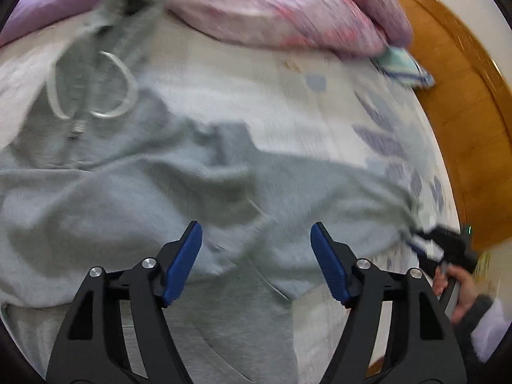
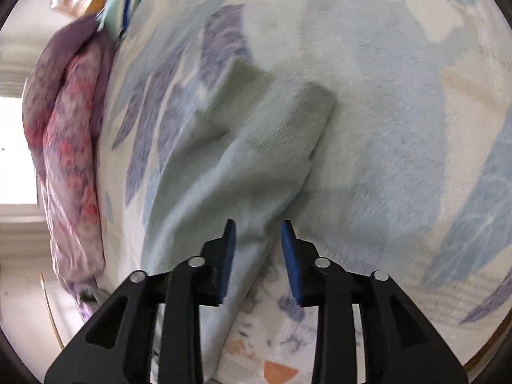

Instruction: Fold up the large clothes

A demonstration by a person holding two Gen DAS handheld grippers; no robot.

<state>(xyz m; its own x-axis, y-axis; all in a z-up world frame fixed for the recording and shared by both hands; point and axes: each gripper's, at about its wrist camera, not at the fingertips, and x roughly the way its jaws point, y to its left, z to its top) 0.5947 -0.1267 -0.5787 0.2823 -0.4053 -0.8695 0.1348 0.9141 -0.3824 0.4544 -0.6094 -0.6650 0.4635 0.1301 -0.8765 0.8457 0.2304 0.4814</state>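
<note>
A grey hoodie (image 1: pixel 128 192) lies spread on the bed, its hood and white drawstrings (image 1: pixel 96 96) at the upper left. My left gripper (image 1: pixel 256 233) hovers over the hoodie's body, jaws wide open, nothing between the blue pads. One sleeve (image 2: pixel 256 147) stretches out to the right, and its ribbed cuff (image 2: pixel 307 108) rests on the bed cover. My right gripper (image 2: pixel 259 233) stands partly open with the sleeve's cloth running between its pads, and the pads do not press it. In the left wrist view, that right gripper (image 1: pixel 448 243) shows blurred at the sleeve's end, held by a hand (image 1: pixel 460 288).
The bed cover (image 1: pixel 288 96) is pale with blue and purple leaf prints. A pink and purple quilt (image 1: pixel 272 6) is bunched along the far side. A folded green-and-blue cloth (image 1: pixel 406 67) lies beside it. A wooden bed edge (image 1: pixel 464 112) curves along the right.
</note>
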